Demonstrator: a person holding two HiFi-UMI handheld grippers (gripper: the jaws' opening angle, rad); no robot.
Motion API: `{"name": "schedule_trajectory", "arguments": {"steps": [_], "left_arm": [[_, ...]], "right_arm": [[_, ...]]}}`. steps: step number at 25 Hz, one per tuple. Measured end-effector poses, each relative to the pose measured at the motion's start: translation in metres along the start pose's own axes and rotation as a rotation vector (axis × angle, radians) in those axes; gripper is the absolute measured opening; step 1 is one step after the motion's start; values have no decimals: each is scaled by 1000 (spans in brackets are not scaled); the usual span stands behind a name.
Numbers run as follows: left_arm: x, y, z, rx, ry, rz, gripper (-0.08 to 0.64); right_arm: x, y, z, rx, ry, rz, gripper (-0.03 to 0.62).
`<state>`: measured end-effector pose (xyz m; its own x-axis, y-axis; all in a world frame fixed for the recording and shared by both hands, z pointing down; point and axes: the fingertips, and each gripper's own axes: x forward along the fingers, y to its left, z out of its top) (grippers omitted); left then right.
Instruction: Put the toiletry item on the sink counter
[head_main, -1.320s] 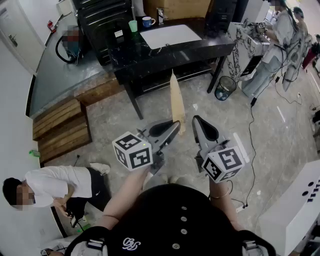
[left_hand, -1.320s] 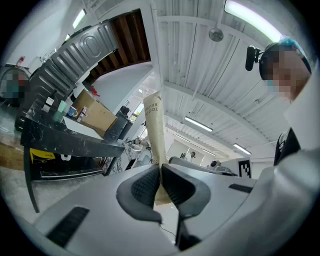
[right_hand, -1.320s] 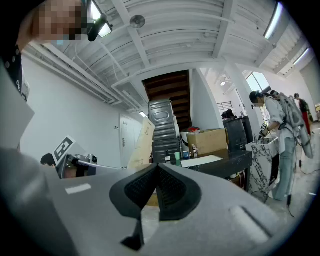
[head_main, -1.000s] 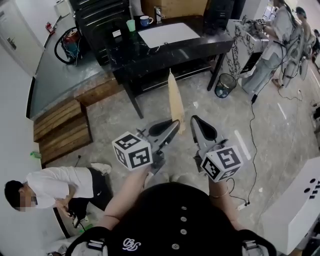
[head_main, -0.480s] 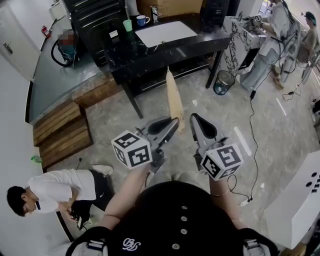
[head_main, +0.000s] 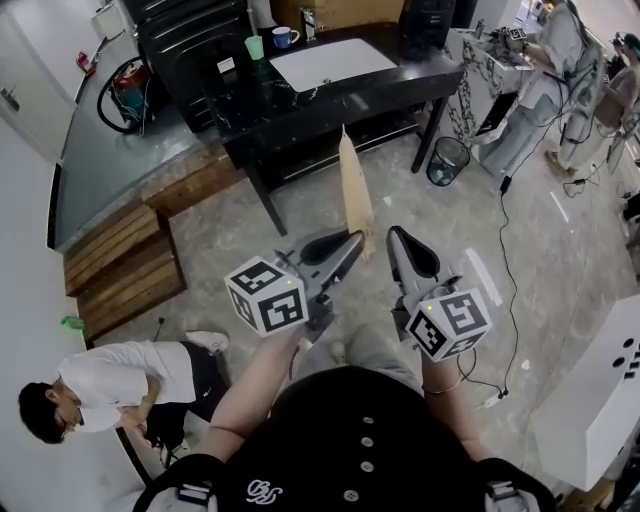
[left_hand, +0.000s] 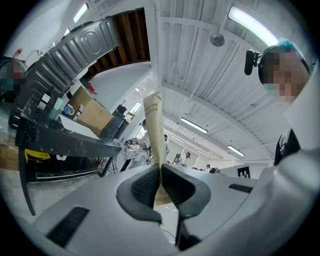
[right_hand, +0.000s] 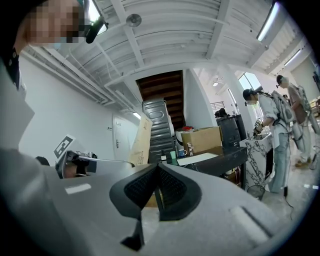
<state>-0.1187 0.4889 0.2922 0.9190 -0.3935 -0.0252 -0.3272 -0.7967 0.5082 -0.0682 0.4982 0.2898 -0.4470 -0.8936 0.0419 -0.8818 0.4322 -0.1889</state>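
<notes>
**You hold the tan toiletry packet (head_main: 354, 195) up in your left gripper (head_main: 348, 246), well short of the sink counter (head_main: 300, 112).**

Your left gripper's jaws are clamped on the packet's lower end, and the packet stands nearly upright above them, over the grey floor (head_main: 228, 240). Your right gripper (head_main: 394, 240), just beside the left, has its jaws pressed together with nothing between them. The black counter lies well ahead of both, carrying its white basin (head_main: 333, 62) (a green cup (head_main: 254, 47) and a blue mug (head_main: 287, 38) stand near the basin's left end). A person in a white shirt (head_main: 110, 375) crouches on the floor to your left.
</notes>
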Motion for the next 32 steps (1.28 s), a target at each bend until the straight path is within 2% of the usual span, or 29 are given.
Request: {"name": "schedule_trajectory", "arguments": {"steps": [7, 12, 26, 32], "left_arm": [[9, 19, 2, 14, 11, 17, 26], [32, 45, 10, 4, 6, 24, 26], [155, 137, 72, 26, -23, 62, 26], [205, 164, 83, 16, -38, 75, 26]], "right_arm": [[15, -12, 0, -2, -3, -5, 3], [43, -36, 4, -2, -14, 7, 5], [153, -157, 50, -24, -28, 49, 3], [181, -209, 57, -24, -14, 69, 4]]}}
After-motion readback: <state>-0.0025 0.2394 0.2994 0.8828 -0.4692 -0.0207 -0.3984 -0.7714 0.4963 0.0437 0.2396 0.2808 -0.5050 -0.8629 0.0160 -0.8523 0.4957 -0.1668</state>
